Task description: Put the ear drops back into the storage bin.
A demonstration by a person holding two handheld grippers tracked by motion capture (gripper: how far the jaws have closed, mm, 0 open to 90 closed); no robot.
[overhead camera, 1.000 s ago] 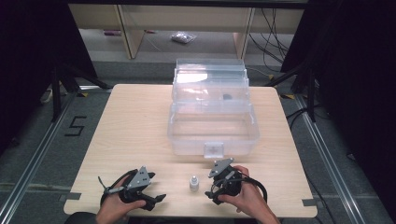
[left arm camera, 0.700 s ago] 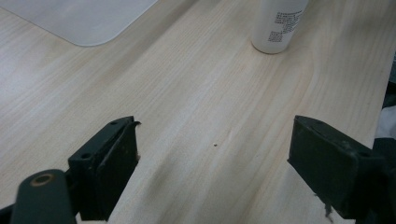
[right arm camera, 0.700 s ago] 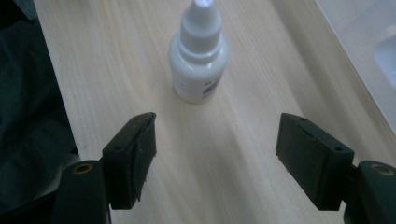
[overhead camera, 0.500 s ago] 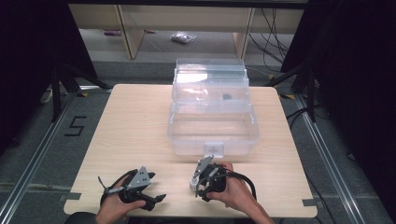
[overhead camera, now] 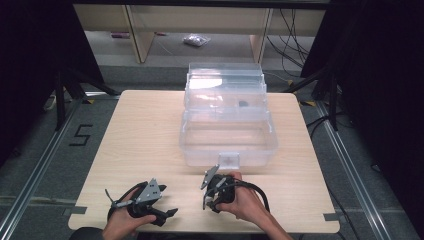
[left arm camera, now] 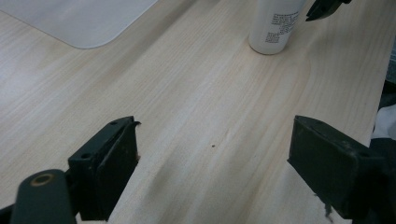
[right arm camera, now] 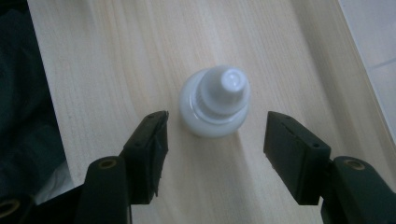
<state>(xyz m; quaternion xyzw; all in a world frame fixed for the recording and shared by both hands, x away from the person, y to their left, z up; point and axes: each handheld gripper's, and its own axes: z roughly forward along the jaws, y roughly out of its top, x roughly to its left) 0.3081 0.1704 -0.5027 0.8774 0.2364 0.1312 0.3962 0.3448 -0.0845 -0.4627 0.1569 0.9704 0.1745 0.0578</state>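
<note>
right gripper [right arm camera: 215, 133] jaws spread — straddling small white bottle [right arm camera: 215, 102] upright at table [overhead camera: 150, 130] near edge | left gripper [left arm camera: 210, 163] released, idle | risk: off-centre close tips the bottle (narrow base)

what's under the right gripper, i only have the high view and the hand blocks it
Observer: A small white bottle stands upright on the table, seen from above in the right gripper view, cap up.
Operator: are the jaws on it yet
Observer: No. The right gripper is open, one jaw on each side of the bottle, with a gap showing at both.
Operator: anything printed on it
Observer: The left gripper view shows small dark print on the bottle's side, too small to read.
Operator: and the left gripper
Observer: The left gripper is open over bare wood, with nothing between its jaws.
</note>
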